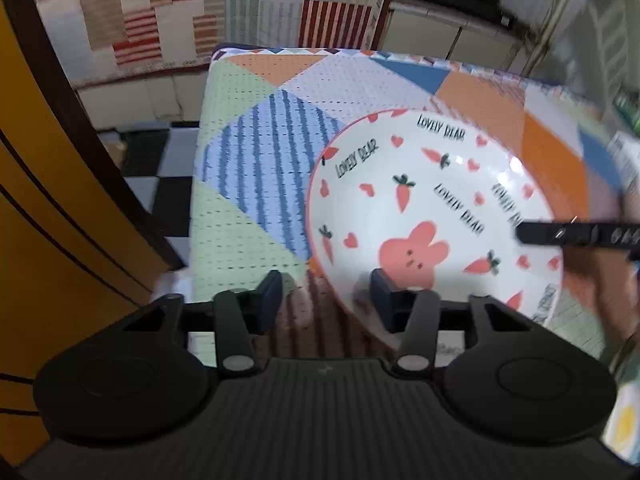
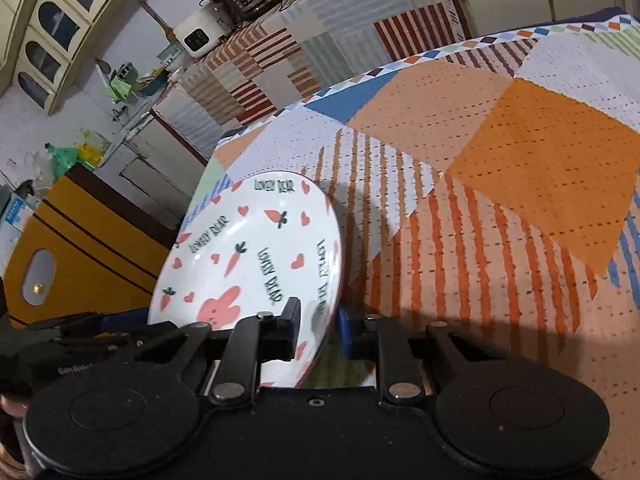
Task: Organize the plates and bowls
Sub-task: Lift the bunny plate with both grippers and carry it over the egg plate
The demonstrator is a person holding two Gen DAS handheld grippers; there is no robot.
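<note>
Clearly right gripper clamped on plate rim, left gripper seemingly astride it, unclenched.

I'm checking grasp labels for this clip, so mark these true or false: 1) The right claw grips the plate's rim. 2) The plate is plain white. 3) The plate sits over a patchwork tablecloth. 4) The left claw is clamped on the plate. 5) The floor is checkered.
1) True: the right claw pinches the rim of the white ceramic plate.
2) False: it carries a pink rabbit, carrots, hearts and lettering.
3) True: the colourful patchwork tablecloth lies beneath it.
4) False: the left claw is open, straddling the rim.
5) True: black-and-white checkered floor.
</note>
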